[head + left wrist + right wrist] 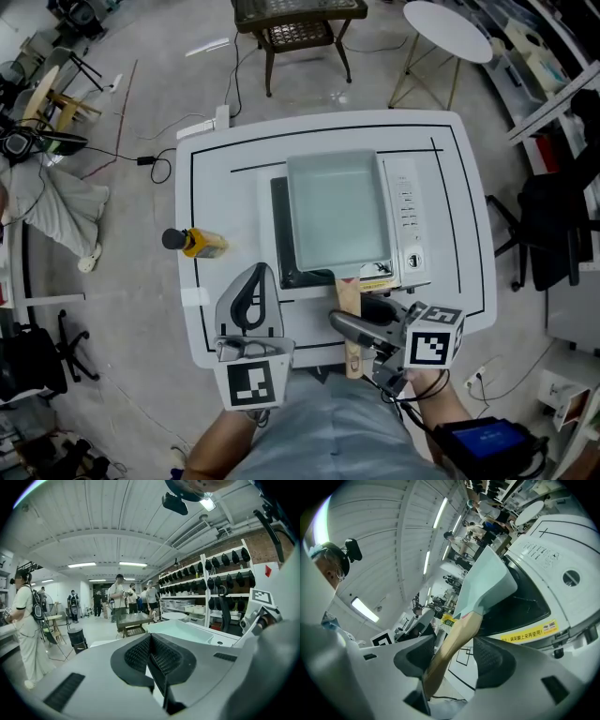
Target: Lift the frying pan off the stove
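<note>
- Gripping the frying pan [337,211] on the stove [412,225], the right gripper [451,662] had its fingers clamped on the handle [348,305].
- The left gripper [152,654] held its fingers together, empty.

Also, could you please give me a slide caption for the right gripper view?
Right gripper closed on the wooden handle of the pale green pan, stove just beneath.
</note>
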### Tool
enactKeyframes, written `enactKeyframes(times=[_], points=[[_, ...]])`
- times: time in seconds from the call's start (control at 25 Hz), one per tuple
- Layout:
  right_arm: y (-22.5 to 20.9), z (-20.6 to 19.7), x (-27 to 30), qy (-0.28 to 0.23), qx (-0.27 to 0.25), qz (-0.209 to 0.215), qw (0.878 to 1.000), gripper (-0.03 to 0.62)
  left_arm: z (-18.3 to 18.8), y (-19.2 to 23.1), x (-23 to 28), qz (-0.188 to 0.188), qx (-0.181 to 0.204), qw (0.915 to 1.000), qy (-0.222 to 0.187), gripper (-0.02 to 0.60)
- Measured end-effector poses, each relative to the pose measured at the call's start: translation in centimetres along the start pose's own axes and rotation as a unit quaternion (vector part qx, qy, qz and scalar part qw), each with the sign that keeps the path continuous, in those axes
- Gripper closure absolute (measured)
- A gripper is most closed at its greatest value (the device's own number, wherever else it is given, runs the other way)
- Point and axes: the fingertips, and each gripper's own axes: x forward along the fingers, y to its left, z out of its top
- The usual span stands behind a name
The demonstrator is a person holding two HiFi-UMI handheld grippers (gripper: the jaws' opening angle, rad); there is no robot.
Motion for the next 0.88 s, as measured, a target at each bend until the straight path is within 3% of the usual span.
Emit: enactKeyframes(times=[0.88], points=[[-0.4, 0.1, 2.7, 0.03, 0.051, 0.025, 0.998, 0.361, -1.3, 2.1, 1.8, 0.006, -0.013, 0.9998, 0.017, 0.565]])
